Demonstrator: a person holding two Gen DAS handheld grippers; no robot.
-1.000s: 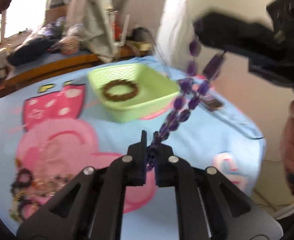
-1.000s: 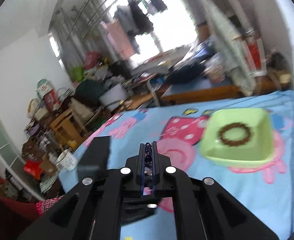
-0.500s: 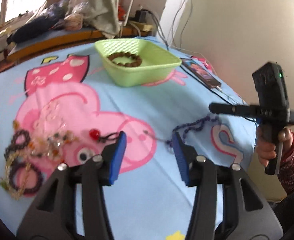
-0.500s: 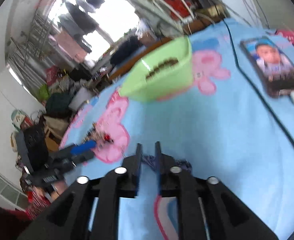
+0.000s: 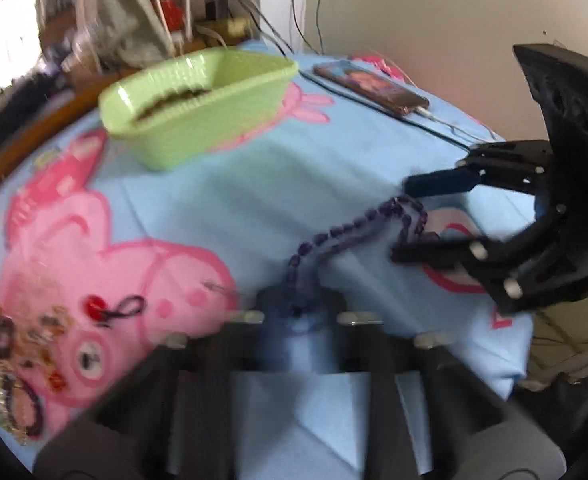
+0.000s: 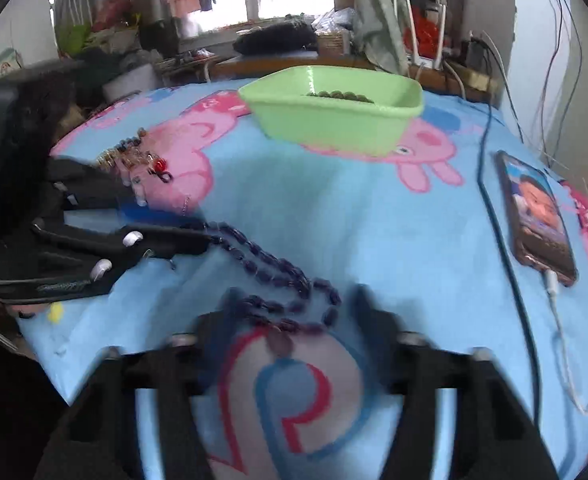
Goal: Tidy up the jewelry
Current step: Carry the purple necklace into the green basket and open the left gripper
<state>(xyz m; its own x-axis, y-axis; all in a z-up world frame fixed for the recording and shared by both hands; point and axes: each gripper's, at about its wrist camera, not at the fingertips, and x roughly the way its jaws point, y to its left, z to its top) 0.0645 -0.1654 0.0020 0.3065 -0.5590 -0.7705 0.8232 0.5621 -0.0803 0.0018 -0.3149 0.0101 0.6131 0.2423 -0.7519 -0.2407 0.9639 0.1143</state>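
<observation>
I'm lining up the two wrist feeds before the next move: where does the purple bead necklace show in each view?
Left wrist: purple bead necklace runs from the left gripper at lower centre up right to the right gripper.
Right wrist: the necklace lies centre-low on the cloth, from the left gripper at mid-left towards bottom centre.
Shared landmark: green basket, above the necklace in both.

Right tongs [image 6: 290, 316] now spread; left tongs [image 5: 300, 312] narrower around purple necklace [image 5: 354, 228].

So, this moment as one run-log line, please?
left gripper: at purple necklace end, grip unclear | right gripper: open around other end | necklace: on blue cloth | green basket: holds brown bracelet
</observation>
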